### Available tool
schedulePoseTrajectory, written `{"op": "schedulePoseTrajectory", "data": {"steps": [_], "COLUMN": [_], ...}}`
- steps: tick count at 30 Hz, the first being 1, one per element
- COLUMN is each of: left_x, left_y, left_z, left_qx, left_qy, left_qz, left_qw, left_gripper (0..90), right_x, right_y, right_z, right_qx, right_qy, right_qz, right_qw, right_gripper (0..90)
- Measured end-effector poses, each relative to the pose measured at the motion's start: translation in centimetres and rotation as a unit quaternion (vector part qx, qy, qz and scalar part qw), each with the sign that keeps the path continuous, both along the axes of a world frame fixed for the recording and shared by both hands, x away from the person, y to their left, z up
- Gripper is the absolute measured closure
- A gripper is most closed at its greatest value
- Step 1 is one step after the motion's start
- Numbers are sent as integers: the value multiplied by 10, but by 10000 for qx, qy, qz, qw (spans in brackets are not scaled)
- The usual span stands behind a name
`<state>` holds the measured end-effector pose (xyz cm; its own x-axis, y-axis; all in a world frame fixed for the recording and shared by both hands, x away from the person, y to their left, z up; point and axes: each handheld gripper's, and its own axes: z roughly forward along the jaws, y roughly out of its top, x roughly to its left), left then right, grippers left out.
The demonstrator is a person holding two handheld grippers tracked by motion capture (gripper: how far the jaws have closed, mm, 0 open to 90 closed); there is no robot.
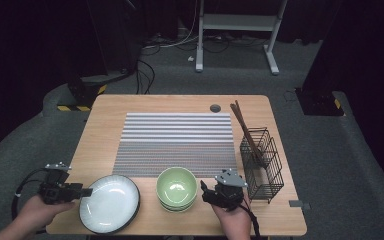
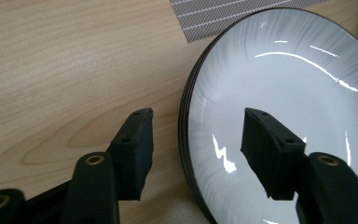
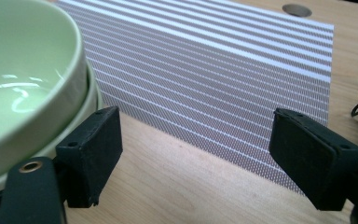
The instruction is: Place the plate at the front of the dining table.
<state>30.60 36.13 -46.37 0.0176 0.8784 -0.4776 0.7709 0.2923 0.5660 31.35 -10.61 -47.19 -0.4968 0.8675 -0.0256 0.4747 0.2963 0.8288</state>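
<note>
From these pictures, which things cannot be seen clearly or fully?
- Plate: left gripper view, its right side is cut off by the frame edge.
- Green bowls: right gripper view, cut off at the left edge; stack count unclear.
- Chopsticks: high view, too small to count; lower ends blurred inside the wire basket.

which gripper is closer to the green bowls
Right. The right gripper sits just beside the green bowls, jaws wide open. The left gripper straddles the white plate rim, farther away.
</note>
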Motion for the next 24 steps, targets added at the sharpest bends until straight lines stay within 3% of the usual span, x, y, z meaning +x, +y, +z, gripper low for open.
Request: {"op": "schedulePoseTrajectory", "data": {"steps": [1,2,4,5,7,14,16,20,24], "left_x": [-1,-3,-5,-6,-7,-9,-10,-12,-15], "left_y": [1,8,12,10,14,18,18,16,17], "left_z": [-1,-1,-3,-4,-6,-6,-6,-5,-6], "left_qx": [-31,179,236,172,258,201,118,150,145], "left_qy": [48,170,231,214,294,383,435,394,402], "left_qz": [4,-282,-429,-314,-416,-214,-201,-264,-262], "left_qw": [10000,9993,9985,9991,9984,9988,9988,9988,9987], "left_gripper": [452,458,480,492,500,538,538,537,542], "right_x": [-1,-1,-3,-5,-7,-12,-15,-19,-21], "right_y": [0,-1,-1,-1,0,6,9,13,20], "right_z": [2,5,10,12,15,22,24,30,35], "right_qx": [30,42,117,155,171,258,248,280,381], "right_qy": [-23,-64,-188,-240,-339,-631,-783,-1020,-1107], "right_qz": [-17,-27,-53,-66,-74,-111,-190,-232,-236], "right_qw": [10000,10000,9997,9996,9993,9976,9964,9941,9928], "right_gripper": [183,200,234,250,277,335,352,379,392]}}
